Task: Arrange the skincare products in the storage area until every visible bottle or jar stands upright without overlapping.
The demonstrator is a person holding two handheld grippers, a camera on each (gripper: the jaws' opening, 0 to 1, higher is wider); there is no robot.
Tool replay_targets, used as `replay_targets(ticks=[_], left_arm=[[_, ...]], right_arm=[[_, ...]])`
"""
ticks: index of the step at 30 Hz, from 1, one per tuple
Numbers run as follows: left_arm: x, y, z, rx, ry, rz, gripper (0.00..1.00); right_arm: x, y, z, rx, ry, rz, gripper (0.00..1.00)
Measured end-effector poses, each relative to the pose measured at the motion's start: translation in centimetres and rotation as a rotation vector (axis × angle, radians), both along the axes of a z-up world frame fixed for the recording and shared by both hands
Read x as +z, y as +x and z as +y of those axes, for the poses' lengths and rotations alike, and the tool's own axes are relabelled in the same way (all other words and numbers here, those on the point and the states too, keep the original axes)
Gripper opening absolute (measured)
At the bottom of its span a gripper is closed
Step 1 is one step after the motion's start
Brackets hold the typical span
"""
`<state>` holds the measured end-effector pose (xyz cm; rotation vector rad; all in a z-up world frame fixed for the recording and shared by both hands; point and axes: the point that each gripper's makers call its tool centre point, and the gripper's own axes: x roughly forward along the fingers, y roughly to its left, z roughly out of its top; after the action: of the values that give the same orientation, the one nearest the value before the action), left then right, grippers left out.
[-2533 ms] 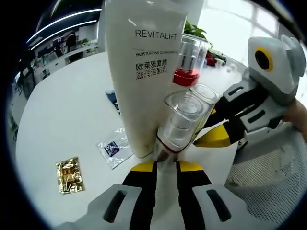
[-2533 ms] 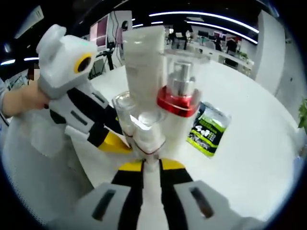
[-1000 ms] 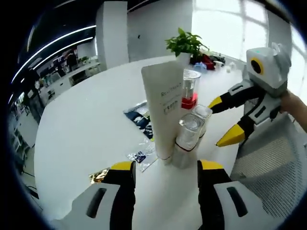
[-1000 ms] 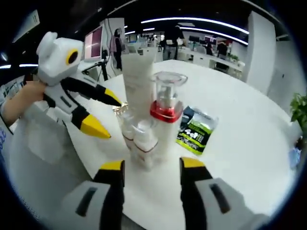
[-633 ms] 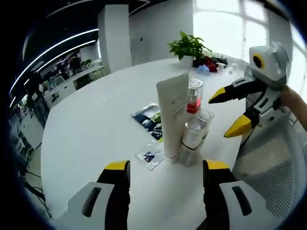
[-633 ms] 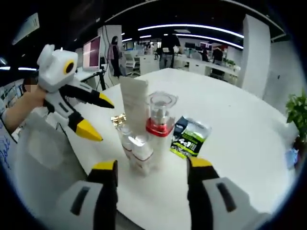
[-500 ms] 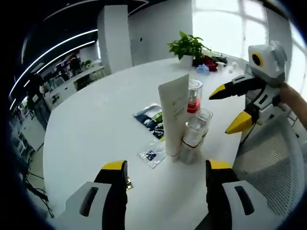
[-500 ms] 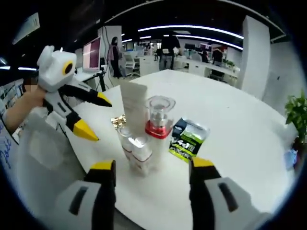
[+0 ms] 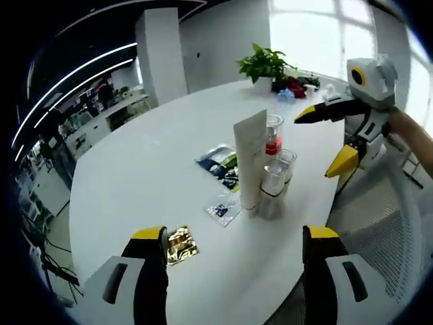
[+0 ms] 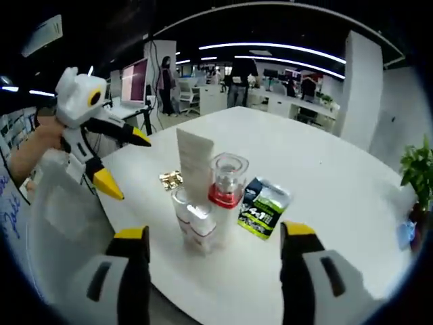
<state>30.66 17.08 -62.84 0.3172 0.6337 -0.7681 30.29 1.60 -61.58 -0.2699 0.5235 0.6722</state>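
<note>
Whereas both pairs of jaws were closing around the clustered products a couple of seconds ago, the left gripper (image 9: pixel 233 240) and the right gripper (image 10: pixel 215 237) are now sitting well back from them, each with its jaws spread wide and gripping nothing. In the left gripper view the white tube (image 9: pixel 249 164) is standing upright on its cap near the table's (image 9: pixel 128 169) near edge, with the red-collared pump bottle (image 9: pixel 272 135) just behind it and two small clear-capped bottles (image 9: pixel 274 184) pressed close beside it, all upright. The products are looking much smaller than half a second ago, since both cameras are pulling away. A dark-and-green sachet (image 9: pixel 220 164), a small clear sachet (image 9: pixel 224 210) and a gold foil packet (image 9: pixel 178 244) are lying flat on the tabletop beside the group, apart from the bottles. In the right gripper view the left gripper is hovering off the table's edge, over a white mesh chair (image 10: pixel 57 223). Broad bare tabletop is stretching away behind the cluster toward a potted plant (image 9: pixel 265 62).
</note>
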Motion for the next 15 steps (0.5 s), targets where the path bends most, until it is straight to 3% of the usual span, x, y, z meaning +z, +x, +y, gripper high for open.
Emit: replay_targets(ticks=[15], left_arm=[[0.6,-0.1,2.8,0.032,0.009,-0.003,0.94]], right_arm=[[0.5,-0.1,-0.1,0.006,-0.048,-0.023,0.91]])
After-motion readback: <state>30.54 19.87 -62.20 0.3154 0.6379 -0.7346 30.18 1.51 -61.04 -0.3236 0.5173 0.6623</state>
